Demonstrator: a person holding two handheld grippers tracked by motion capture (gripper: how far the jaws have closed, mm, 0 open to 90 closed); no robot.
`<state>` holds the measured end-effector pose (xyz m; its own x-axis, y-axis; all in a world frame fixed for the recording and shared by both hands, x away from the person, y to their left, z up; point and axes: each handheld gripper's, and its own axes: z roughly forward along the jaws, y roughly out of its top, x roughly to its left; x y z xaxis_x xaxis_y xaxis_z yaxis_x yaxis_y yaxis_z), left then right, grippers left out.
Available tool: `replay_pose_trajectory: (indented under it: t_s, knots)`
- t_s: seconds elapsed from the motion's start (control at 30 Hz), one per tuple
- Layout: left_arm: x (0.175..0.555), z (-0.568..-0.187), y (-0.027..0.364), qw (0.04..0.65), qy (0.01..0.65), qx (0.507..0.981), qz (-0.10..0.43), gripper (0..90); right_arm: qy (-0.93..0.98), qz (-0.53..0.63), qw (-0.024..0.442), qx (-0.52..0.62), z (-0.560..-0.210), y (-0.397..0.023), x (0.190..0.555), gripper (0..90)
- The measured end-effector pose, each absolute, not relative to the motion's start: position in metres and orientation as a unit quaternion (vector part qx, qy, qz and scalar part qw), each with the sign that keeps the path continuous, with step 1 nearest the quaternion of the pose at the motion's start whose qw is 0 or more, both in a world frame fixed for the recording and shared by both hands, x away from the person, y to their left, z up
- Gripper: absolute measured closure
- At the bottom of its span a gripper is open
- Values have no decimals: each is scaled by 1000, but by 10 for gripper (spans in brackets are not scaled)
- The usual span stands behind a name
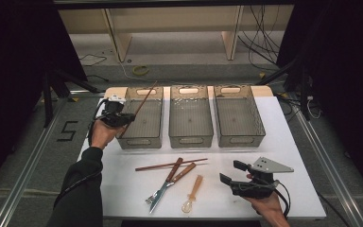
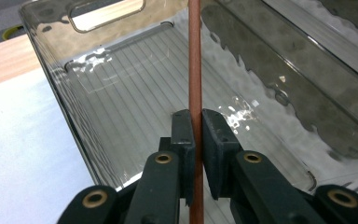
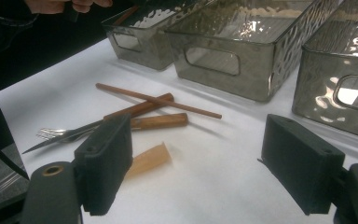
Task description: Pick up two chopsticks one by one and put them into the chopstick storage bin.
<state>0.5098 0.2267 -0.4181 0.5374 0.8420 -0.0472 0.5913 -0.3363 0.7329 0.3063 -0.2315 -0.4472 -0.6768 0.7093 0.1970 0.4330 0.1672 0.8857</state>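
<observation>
My left gripper (image 1: 128,119) is shut on a reddish-brown chopstick (image 1: 144,100), held tilted over the left clear grey bin (image 1: 142,141). In the left gripper view the pads clamp the chopstick (image 2: 194,56) above the bin's ribbed floor (image 2: 121,93). A second chopstick (image 1: 170,164) lies on the white table, across a wooden-handled knife and fork (image 1: 168,183). An amber translucent spoon (image 1: 192,193) lies beside them. My right gripper (image 1: 230,172) stands open at the front right with nothing between its fingers; it (image 3: 200,158) faces the chopstick (image 3: 158,100), a wooden handle (image 3: 158,121) and the spoon handle (image 3: 149,158).
Two more clear grey bins, middle (image 1: 191,137) and right (image 1: 238,137), stand in a row with the left one at the back of the table. The table's front edge (image 1: 208,217) runs close to the right hand. A black cable trails from each gripper.
</observation>
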Motion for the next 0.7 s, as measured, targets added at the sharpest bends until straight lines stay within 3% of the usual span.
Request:
replay_pose_trajectory:
  t_s: [0.13,0.5,0.7]
  knots:
    - [510,-420,226,356,452,800,172,811,751,523,130,381,-447,-232,307,254]
    - [494,-411,221,392,432,795,171,351,751,523,132,381,-447,-232,306,253]
    - [474,-407,213,426,397,796,164,233,751,523,136,379,-447,-232,306,253]
